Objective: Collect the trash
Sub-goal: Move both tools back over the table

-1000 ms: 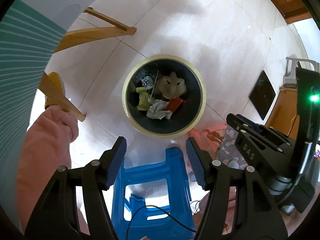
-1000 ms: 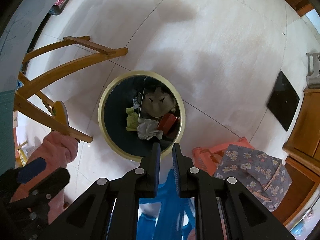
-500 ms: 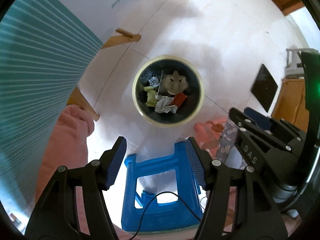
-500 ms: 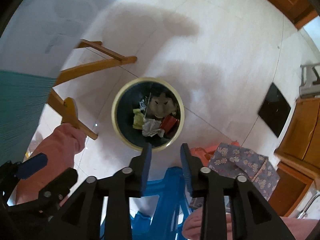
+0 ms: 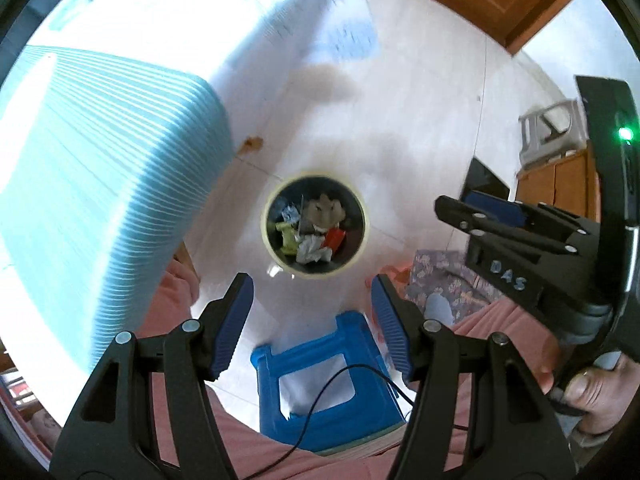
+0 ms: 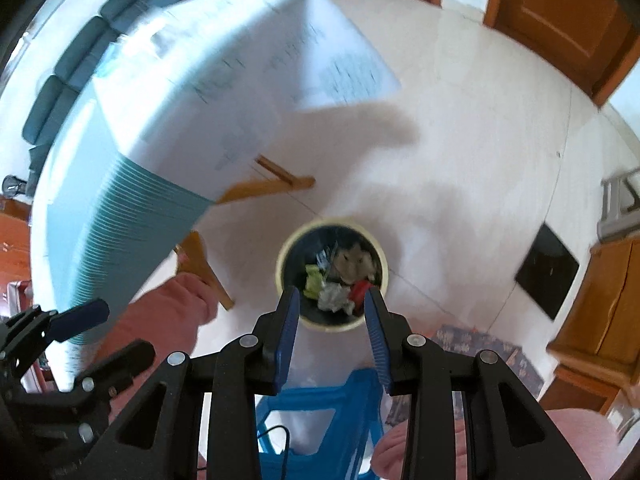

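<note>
A round dark trash bin (image 5: 276, 216) with a pale rim stands on the tiled floor far below both grippers; it also shows in the right wrist view (image 6: 382, 258). Crumpled white paper (image 5: 314, 250), a red scrap (image 5: 335, 237), a yellow-green wrapper (image 5: 289, 238) and a brown wad (image 5: 324, 209) lie inside. My left gripper (image 5: 312, 316) is open and empty, high above the bin. My right gripper (image 6: 331, 326) is open and empty, also high above it, and shows at the right of the left wrist view (image 5: 496, 220).
A table with a teal striped cloth (image 5: 100, 184) and white papers (image 6: 248, 80) fills the left. A blue plastic stool (image 5: 320, 384) stands below the grippers. A floral cushion on an orange stool (image 5: 444, 280), wooden cabinets (image 6: 600, 308), a black panel (image 6: 548, 272) and doors (image 6: 560, 20) are to the right.
Both grippers have risen well above the bin, which looks smaller now. The right gripper's jaws opened from nearly shut. The table top has come into view at the left.
</note>
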A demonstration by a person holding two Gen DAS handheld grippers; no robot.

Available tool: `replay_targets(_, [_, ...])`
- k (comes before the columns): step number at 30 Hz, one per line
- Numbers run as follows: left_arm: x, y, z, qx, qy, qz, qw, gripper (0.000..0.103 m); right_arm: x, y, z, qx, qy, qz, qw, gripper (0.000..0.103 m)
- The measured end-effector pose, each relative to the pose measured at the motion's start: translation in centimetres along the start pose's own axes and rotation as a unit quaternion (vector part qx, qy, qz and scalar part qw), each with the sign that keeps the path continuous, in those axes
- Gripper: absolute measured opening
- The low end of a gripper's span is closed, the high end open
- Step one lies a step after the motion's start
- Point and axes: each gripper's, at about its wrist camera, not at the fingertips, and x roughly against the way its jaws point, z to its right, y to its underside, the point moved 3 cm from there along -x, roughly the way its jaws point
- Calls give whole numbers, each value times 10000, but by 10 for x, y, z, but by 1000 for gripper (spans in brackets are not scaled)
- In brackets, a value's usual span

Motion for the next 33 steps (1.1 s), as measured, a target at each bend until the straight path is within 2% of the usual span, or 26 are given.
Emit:
replay_targets(5, [47,-11,-32,239,-66,452,9987,58,41,-25,-28,231,-177,345,9990,34])
replay_targets(10, [89,-27,-68,419,-290,914,9945,58,71,-55,-54,502,-239,603,9966,34])
replay_targets(15, [114,-37,-105,750,-368,1112,9903,58,86,-84,-77,737,-296,784,9938,34])
replay_targets(23, [110,-39,-161,1250,-475,1227,9834,58,81,-139,-123,1130,-397,854,9891,35])
replay_targets(25, [105,-38,-175,1399,-447,1182,9821,58,70,-157,-134,1132,-457,824,9891,37])
replay_targets(28, [95,-39,-188,1525,-466,1133,9807,58,53,-183,-151,1126,-686,712,9887,50])
replay_targets(31, [88,-37,-203,1642,-487,1070,9794,58,35,-209,-166,1169,-638,661,9889,50])
replay_targets(33, [83,-37,-212,1705,-494,1055,9784,58,24,-220,-172,959,-857,465,9906,51])
